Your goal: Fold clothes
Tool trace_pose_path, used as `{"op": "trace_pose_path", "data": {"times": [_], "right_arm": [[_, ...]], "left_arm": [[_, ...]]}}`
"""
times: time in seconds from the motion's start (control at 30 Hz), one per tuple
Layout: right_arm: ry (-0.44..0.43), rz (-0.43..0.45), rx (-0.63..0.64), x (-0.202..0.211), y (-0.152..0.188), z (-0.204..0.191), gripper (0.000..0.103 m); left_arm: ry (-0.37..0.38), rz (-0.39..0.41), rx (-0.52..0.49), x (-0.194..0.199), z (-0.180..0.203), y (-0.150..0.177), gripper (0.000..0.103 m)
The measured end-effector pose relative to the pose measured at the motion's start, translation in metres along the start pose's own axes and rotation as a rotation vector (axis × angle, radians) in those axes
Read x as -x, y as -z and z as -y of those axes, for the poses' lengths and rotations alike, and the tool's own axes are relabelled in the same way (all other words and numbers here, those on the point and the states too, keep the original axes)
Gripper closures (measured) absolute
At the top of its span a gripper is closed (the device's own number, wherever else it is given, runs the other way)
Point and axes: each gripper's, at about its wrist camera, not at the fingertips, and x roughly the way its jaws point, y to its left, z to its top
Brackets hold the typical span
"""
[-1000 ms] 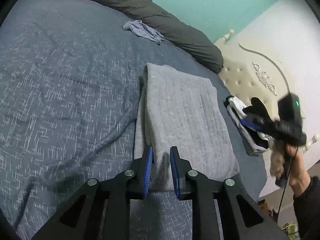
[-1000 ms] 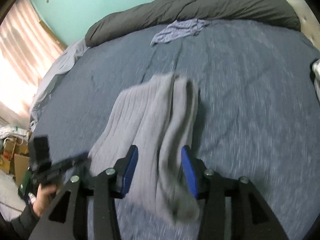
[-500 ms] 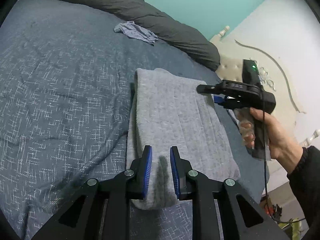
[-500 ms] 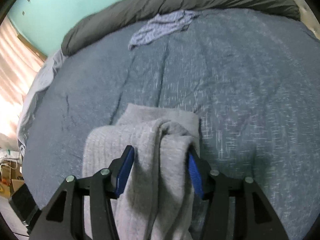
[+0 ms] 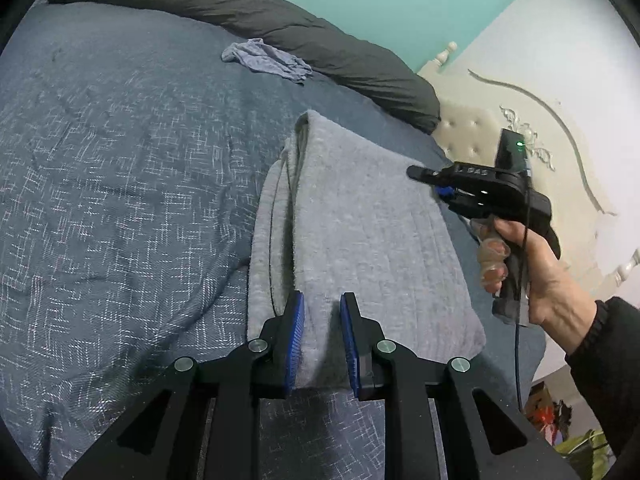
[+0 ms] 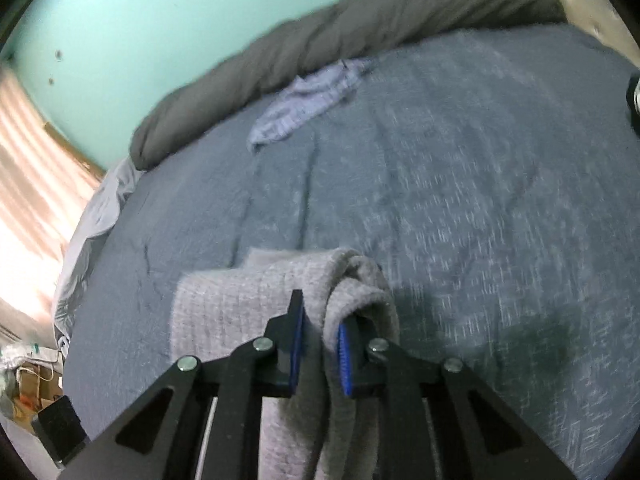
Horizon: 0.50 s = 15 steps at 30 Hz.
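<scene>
Grey garment (image 5: pixel 360 220) folded lengthwise, long axis toward dark bolster (image 5: pixel 280 28).

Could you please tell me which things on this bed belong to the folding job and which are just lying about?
In the job:
grey garment
left gripper
right gripper, closing on a fold of it

Lying about:
blue cloth
dark rolled duvet
bedspread

Right wrist view is motion-blurred throughout. A black-and-white item (image 6: pixel 634 100) is cut off at its right edge, unidentifiable. Floor clutter (image 5: pixel 548 408) below the bed corner: possibly boxes, too small to tell.
</scene>
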Motion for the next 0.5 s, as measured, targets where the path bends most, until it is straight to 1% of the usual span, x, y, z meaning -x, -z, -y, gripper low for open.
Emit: {"op": "trace_pose_path", "data": {"times": [0.1, 0.13, 0.17, 0.23, 0.37, 0.5], "right_arm": [[0.028, -0.033, -0.020, -0.014, 0.000, 0.006, 0.088], [0.041, -0.052, -0.021, -0.017, -0.001, 0.007, 0.086], [0.053, -0.072, -0.022, -0.021, -0.003, 0.008, 0.084], [0.071, -0.094, -0.024, -0.019, -0.006, 0.008, 0.073], [0.124, -0.077, 0.142, 0.006, -0.006, -0.014, 0.071], [0.198, -0.017, 0.221, 0.034, -0.002, -0.033, 0.070]], "left_arm": [[-0.010, -0.011, -0.001, -0.005, -0.001, 0.000, 0.083], [-0.012, -0.012, -0.003, -0.005, -0.001, 0.000, 0.083], [-0.014, -0.012, -0.005, -0.005, -0.001, 0.000, 0.083], [-0.017, -0.014, -0.008, -0.006, -0.001, 0.000, 0.083], [-0.023, -0.020, -0.005, -0.007, -0.003, 0.000, 0.083], [-0.026, -0.013, -0.006, -0.003, -0.002, 0.001, 0.083]]}}
